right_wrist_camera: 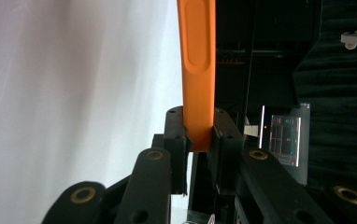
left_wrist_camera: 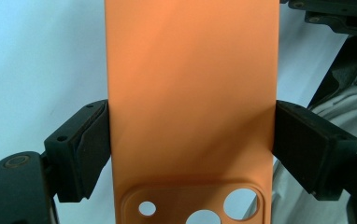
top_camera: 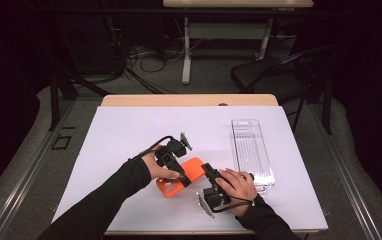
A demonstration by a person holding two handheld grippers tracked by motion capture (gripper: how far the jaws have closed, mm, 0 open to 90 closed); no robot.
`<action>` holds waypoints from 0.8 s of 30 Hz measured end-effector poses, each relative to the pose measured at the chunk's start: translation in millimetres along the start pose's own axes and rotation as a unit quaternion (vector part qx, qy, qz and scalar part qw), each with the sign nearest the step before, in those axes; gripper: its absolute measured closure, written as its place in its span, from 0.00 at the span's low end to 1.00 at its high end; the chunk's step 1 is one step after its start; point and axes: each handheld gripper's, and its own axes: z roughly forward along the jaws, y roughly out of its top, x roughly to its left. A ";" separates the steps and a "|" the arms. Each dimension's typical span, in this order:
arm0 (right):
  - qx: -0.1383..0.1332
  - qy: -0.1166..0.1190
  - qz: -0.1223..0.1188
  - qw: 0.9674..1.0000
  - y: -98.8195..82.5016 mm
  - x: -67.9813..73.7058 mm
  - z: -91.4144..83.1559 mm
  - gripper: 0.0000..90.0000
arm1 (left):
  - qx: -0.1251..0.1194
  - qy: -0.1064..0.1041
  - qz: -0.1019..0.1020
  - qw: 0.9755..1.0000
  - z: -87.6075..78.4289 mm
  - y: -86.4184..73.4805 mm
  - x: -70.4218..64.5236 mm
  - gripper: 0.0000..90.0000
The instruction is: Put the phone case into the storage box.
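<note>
White sheet (top_camera: 129, 150) spread across the table (top_camera: 189, 100), wooden edge showing at the far side. Clear plastic tray (top_camera: 250, 150) lying lengthwise toward the right of the sheet, well apart from the left hand, near the right one. Orange phone case (top_camera: 195, 170) held just above the sheet near its front middle, between both hands, back face up, camera cut-outs at the end nearest the person. Left gripper (left_wrist_camera: 190, 149) spread wide, pads pressed against the case's two long sides across its full width. Right gripper (right_wrist_camera: 198, 130) almost fully closed, pinching the thin edge of the case's other end, seen edge-on with a long oval button bump (right_wrist_camera: 197, 35) further along.
</note>
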 end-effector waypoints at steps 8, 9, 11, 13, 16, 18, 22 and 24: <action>-0.005 -0.006 -0.001 1.000 -0.3 0.6 0.4 0.89 | 0.005 -0.002 -0.005 1.000 -1.2 0.5 0.1 0.18; -0.005 -0.007 -0.003 1.000 -0.1 0.8 0.4 0.89 | 0.007 0.000 -0.004 1.000 -1.2 0.6 -0.1 0.18; -0.005 -0.006 -0.005 1.000 -0.1 1.2 0.3 0.89 | 0.008 -0.003 -0.007 1.000 -0.5 0.3 0.3 0.18; -0.006 -0.007 -0.006 1.000 0.0 1.2 0.4 0.89 | 0.008 -0.002 -0.007 1.000 -0.4 0.4 0.1 0.18; -0.006 -0.008 -0.004 1.000 -0.2 1.3 0.4 0.89 | 0.006 0.000 -0.005 1.000 -0.8 0.4 -0.2 0.18; -0.005 -0.009 -0.004 1.000 -0.4 1.1 0.4 0.89 | 0.004 -0.001 -0.005 1.000 -0.7 0.2 0.0 0.18; -0.006 -0.008 -0.003 1.000 -0.7 1.1 0.5 0.89 | 0.003 0.000 -0.005 1.000 -0.2 0.2 -0.4 0.18; -0.004 -0.007 -0.002 1.000 -0.8 1.4 0.5 0.89 | 0.002 0.001 -0.005 1.000 -0.1 0.1 -0.5 0.18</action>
